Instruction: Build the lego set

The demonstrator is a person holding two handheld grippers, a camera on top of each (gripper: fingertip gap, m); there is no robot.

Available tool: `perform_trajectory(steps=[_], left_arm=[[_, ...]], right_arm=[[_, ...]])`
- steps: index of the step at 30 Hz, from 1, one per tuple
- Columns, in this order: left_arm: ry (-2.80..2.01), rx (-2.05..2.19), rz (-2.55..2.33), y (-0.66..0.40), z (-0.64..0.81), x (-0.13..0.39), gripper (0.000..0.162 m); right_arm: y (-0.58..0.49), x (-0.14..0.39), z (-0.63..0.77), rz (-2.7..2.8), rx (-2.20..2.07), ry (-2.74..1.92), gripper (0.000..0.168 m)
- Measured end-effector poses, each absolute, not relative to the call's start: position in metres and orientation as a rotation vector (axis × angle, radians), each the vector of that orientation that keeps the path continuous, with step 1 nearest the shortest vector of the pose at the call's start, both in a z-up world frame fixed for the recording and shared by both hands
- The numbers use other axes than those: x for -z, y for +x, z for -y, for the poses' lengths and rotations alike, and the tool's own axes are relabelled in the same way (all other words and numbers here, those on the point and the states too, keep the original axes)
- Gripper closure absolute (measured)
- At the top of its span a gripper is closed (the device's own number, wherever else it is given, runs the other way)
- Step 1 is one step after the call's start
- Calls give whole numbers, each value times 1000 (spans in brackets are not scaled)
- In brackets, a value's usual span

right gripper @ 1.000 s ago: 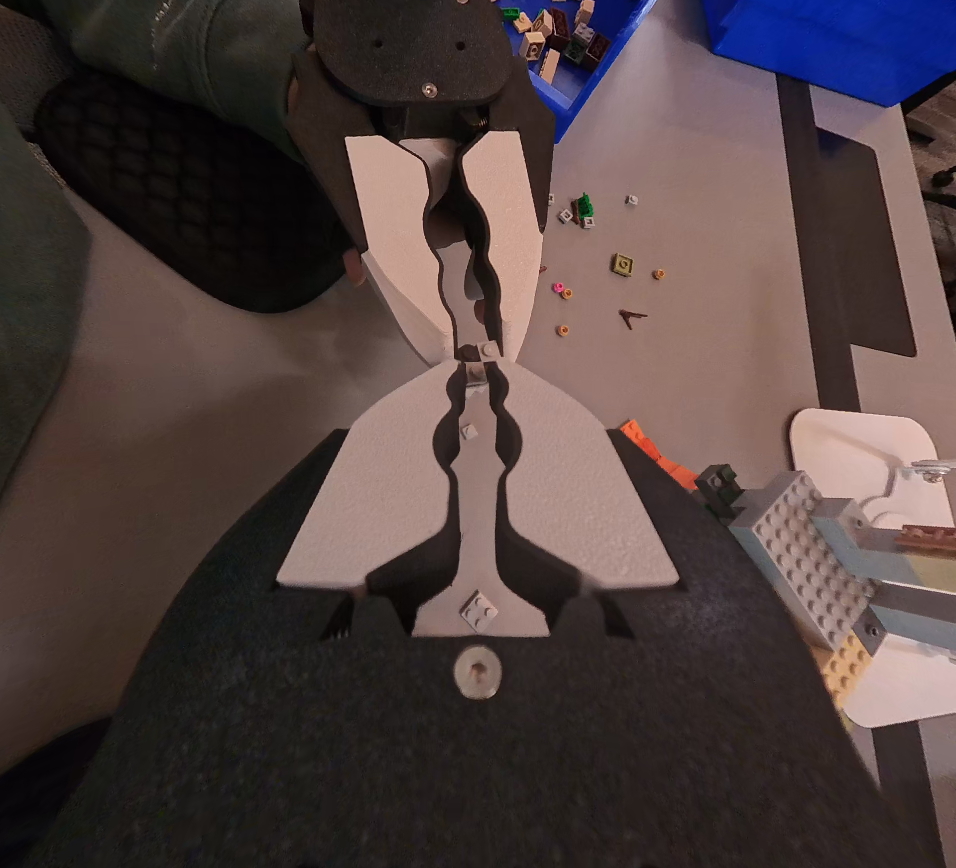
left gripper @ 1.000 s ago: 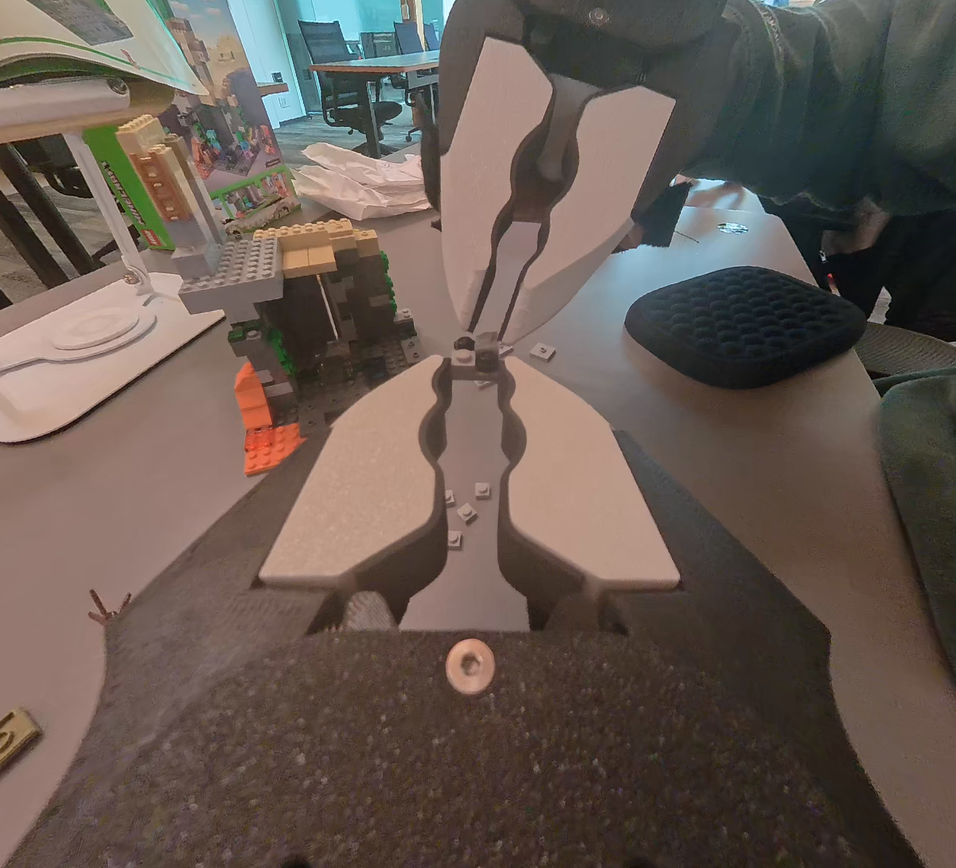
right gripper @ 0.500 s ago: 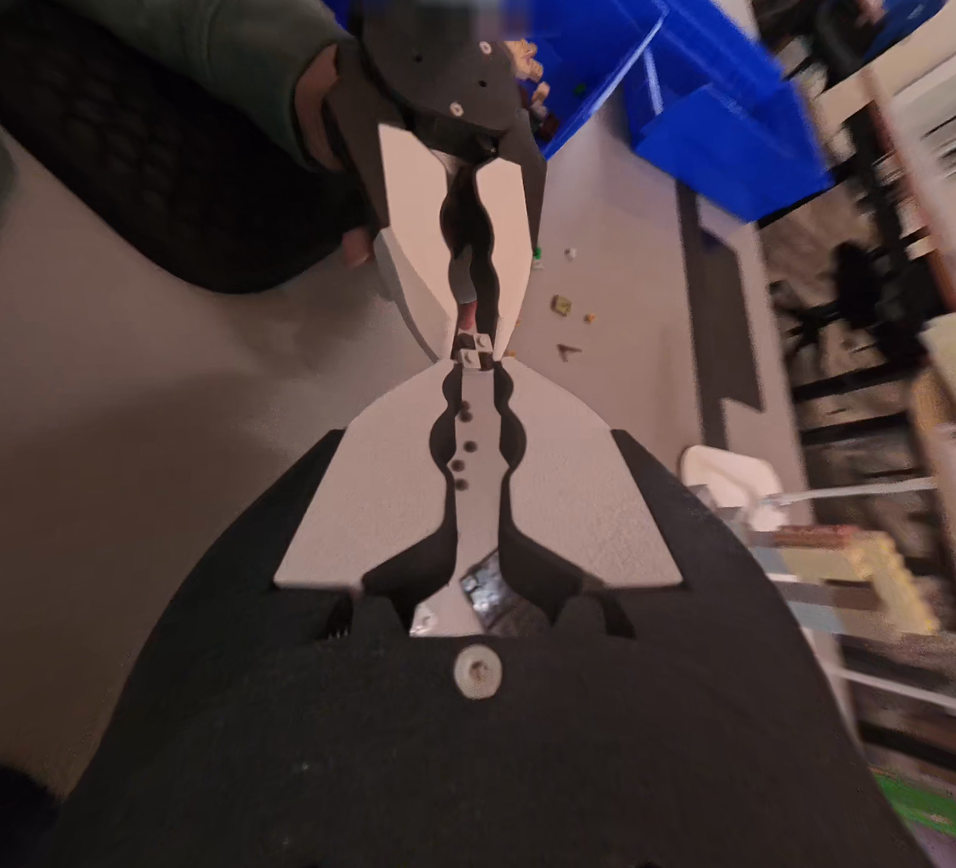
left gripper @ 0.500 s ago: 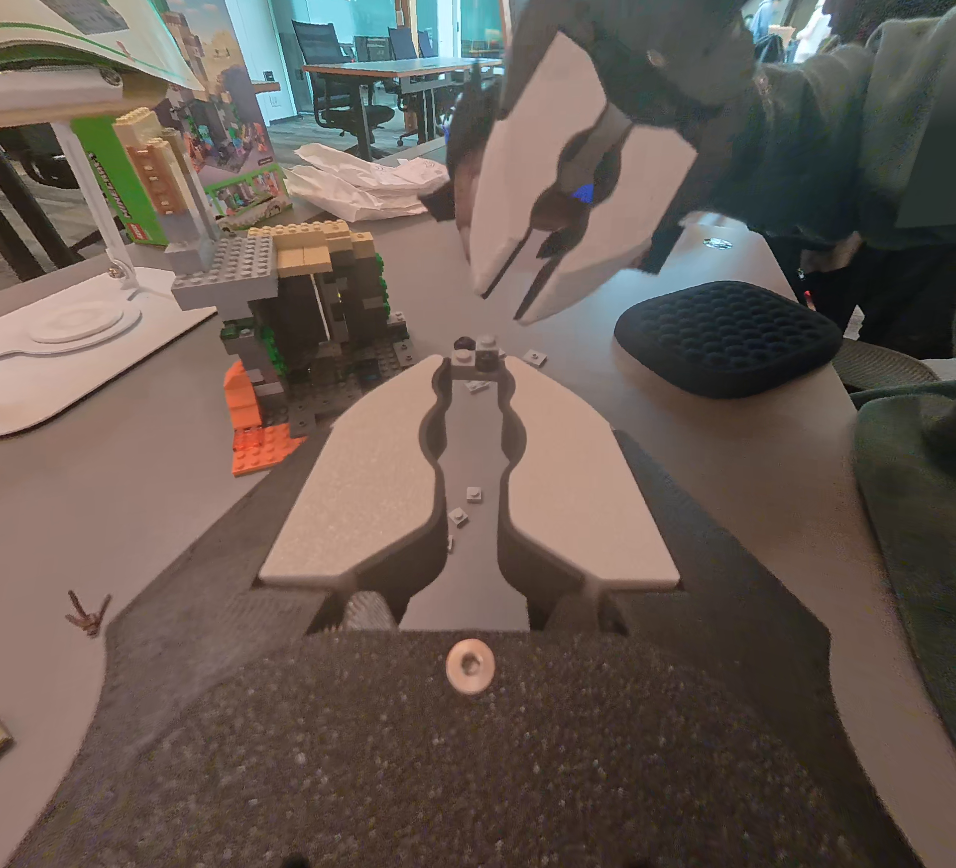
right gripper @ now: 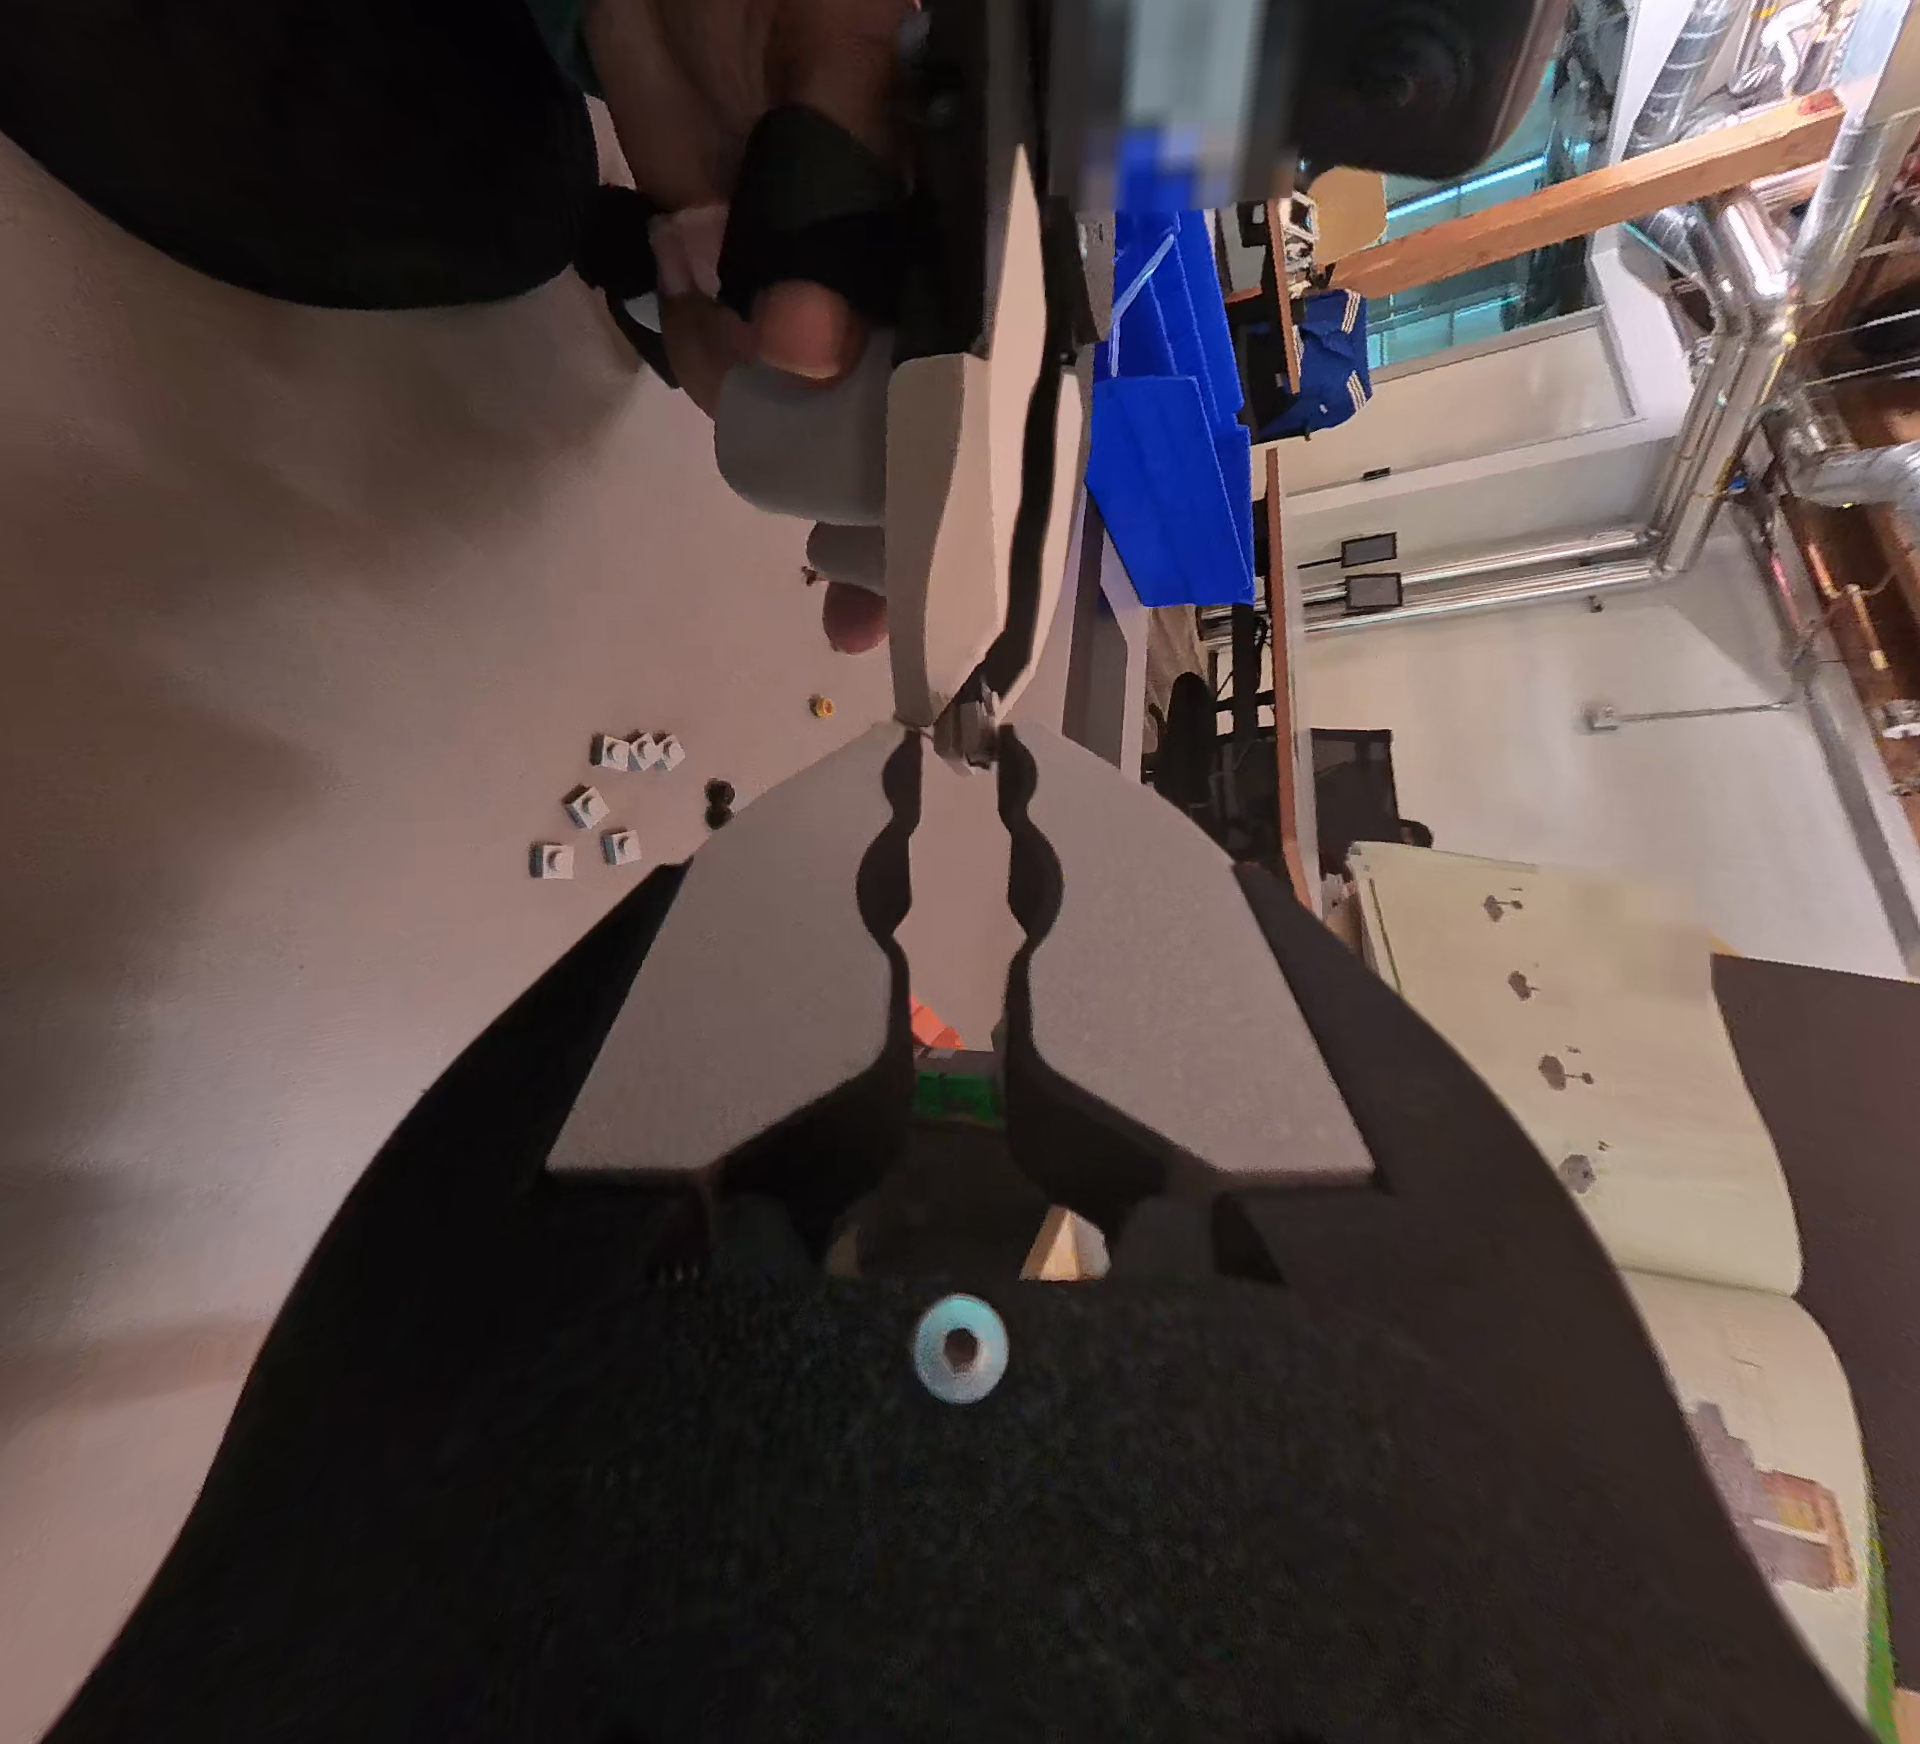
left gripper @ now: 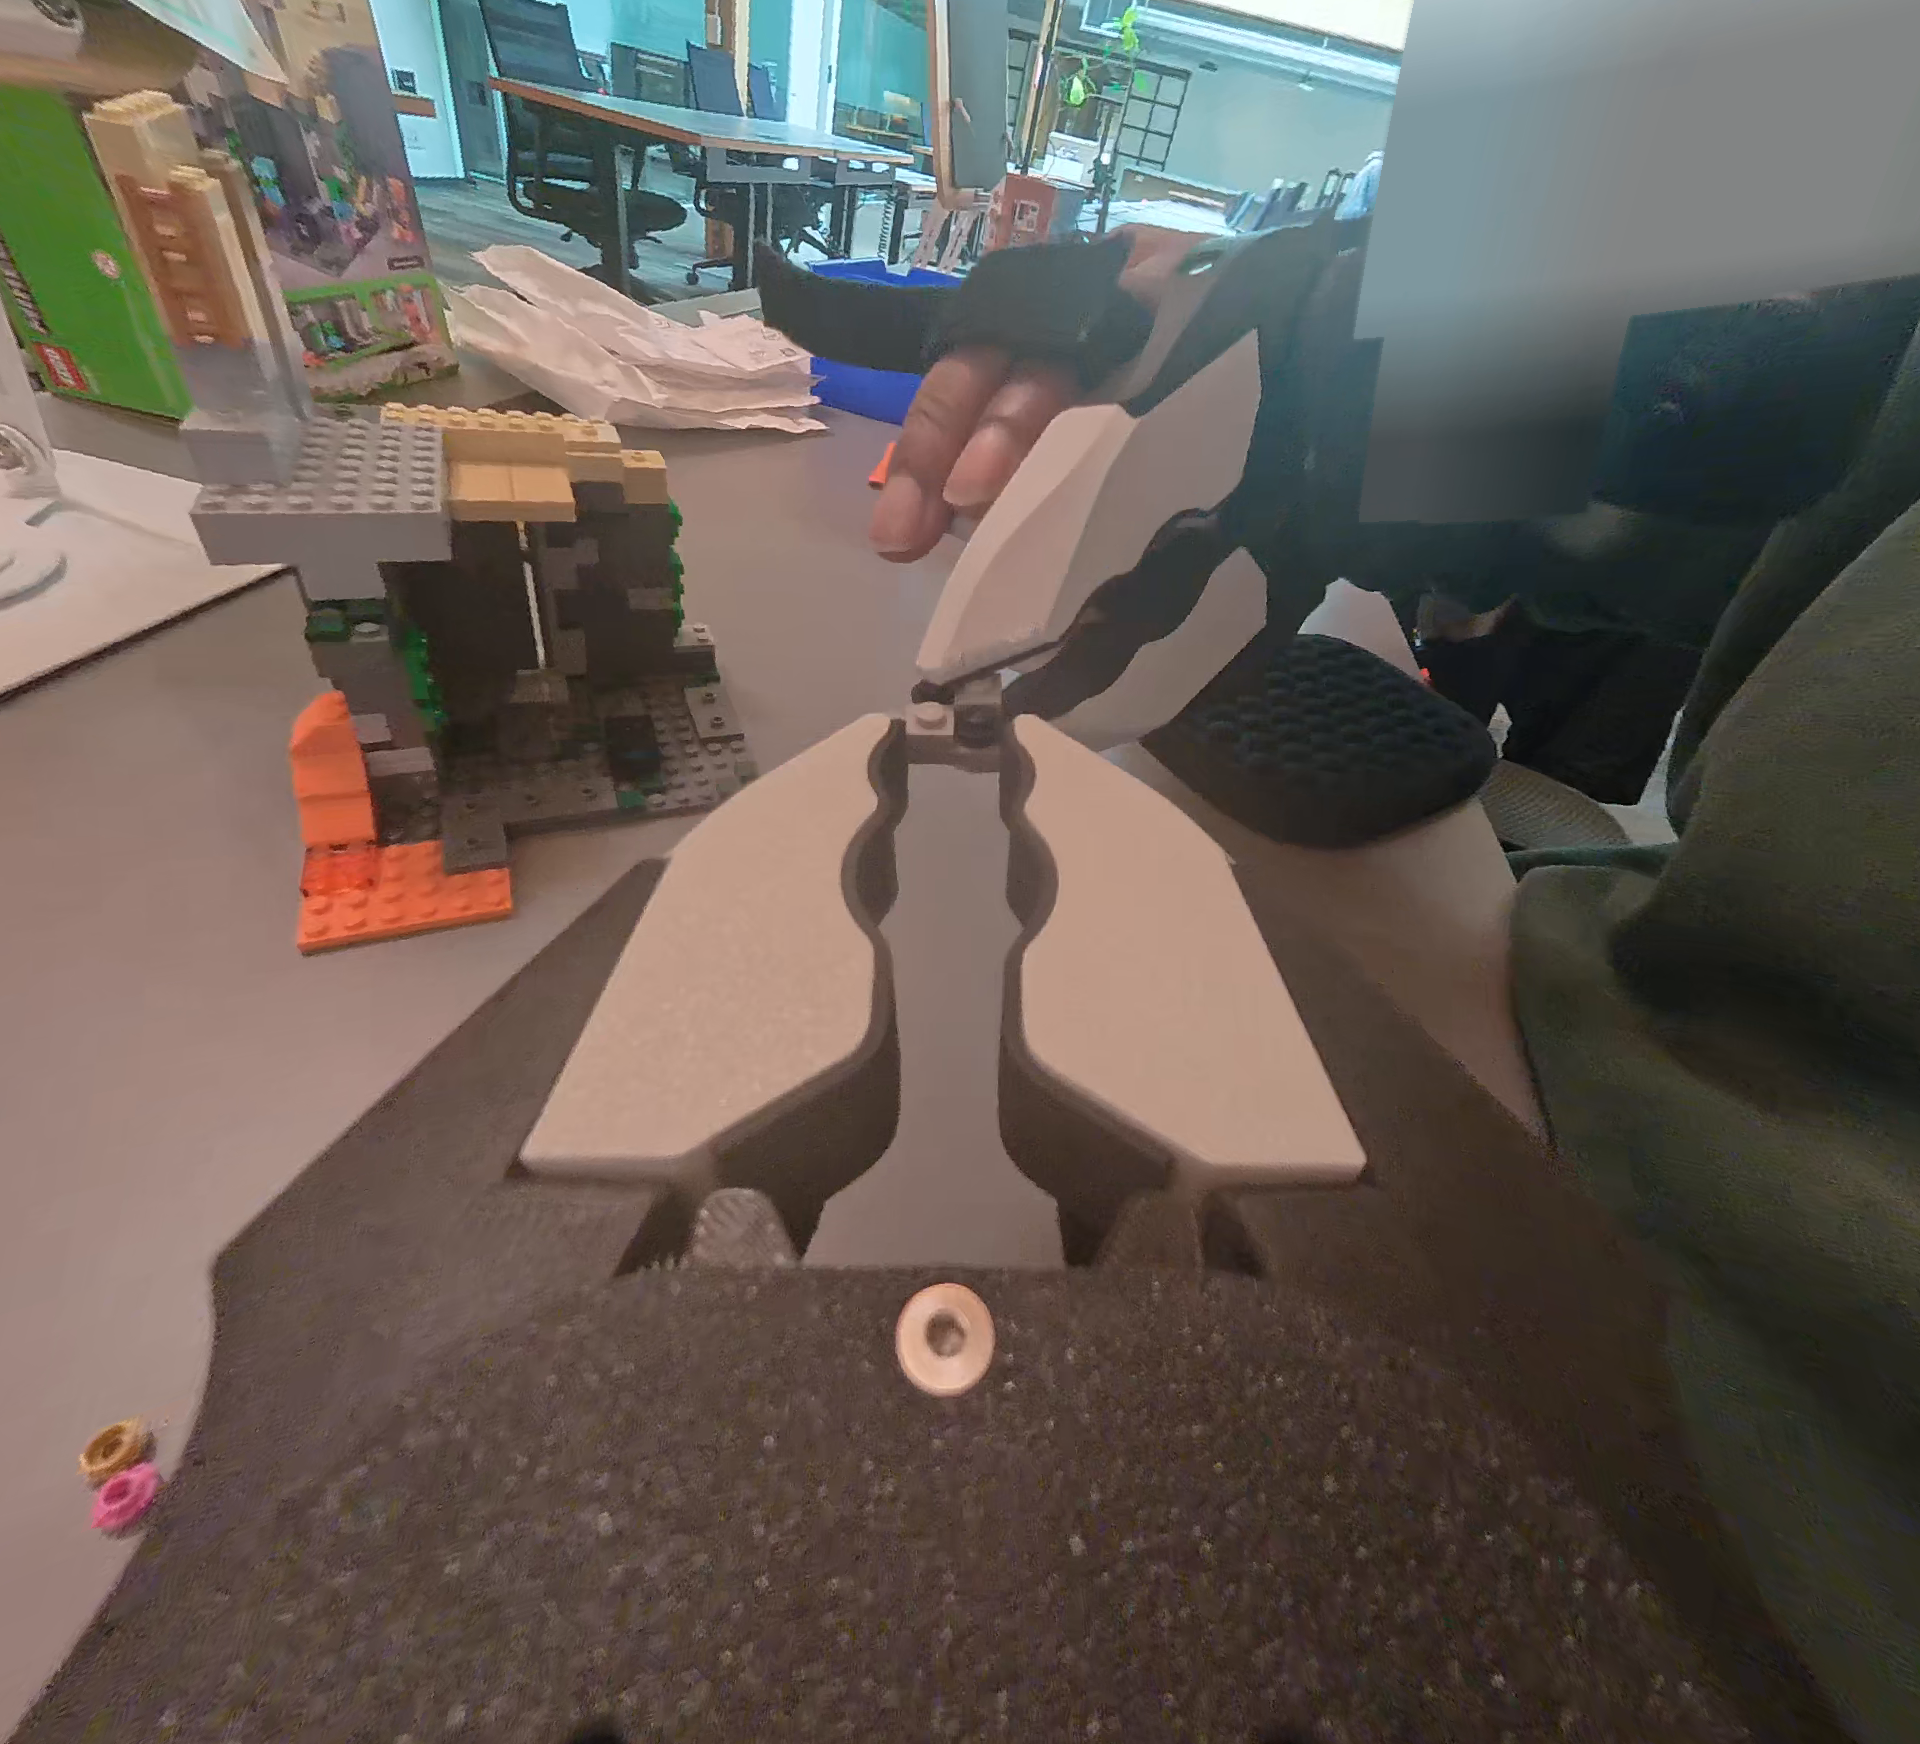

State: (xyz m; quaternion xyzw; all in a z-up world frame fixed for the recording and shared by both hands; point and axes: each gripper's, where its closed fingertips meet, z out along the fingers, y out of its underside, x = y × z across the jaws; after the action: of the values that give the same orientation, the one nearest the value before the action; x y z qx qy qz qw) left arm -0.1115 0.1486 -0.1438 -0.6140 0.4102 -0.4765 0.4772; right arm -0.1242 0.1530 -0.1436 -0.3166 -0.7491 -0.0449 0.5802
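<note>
My left gripper (left gripper: 951, 740) is shut on a small grey lego plate (left gripper: 935, 726), held above the table. A small grey piece and a dark round piece (left gripper: 977, 715) sit on the plate's right half. My right gripper (left gripper: 971, 684) comes in from the right, rolled on its side. Its fingers stand apart, one above and one below that raised piece. In the right wrist view the plate assembly (right gripper: 966, 740) lies between my right gripper's (right gripper: 956, 738) fingertips, nearer the right one. The left gripper (right gripper: 961, 702) shows edge-on above it.
The partly built grey, black and tan model (left gripper: 499, 655) stands on the table (left gripper: 156, 1019) to the left, with an orange plate (left gripper: 405, 894). A black pad (left gripper: 1330, 738) lies to the right. Loose grey pieces (right gripper: 603, 801), blue bins (right gripper: 1174, 447), the set's box (left gripper: 343, 136). The grippers are tip to tip, or close to it.
My right gripper let go of the small piece on the plate and drew back and up. Its fingers widened and it rolled sideways and returned to the plate. My left gripper kept its hold.
</note>
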Motion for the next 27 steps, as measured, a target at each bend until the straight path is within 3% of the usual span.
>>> perform_trajectory(steps=[16, 27], left_arm=[[-1703, 1399, -941, -104, -141, 159, 146], [-1743, 1456, -898, -105, -145, 162, 146]], right_arm=[[-116, 157, -149, 1801, 190, -770, 161], [-118, 158, -152, 1758, 157, -759, 155]])
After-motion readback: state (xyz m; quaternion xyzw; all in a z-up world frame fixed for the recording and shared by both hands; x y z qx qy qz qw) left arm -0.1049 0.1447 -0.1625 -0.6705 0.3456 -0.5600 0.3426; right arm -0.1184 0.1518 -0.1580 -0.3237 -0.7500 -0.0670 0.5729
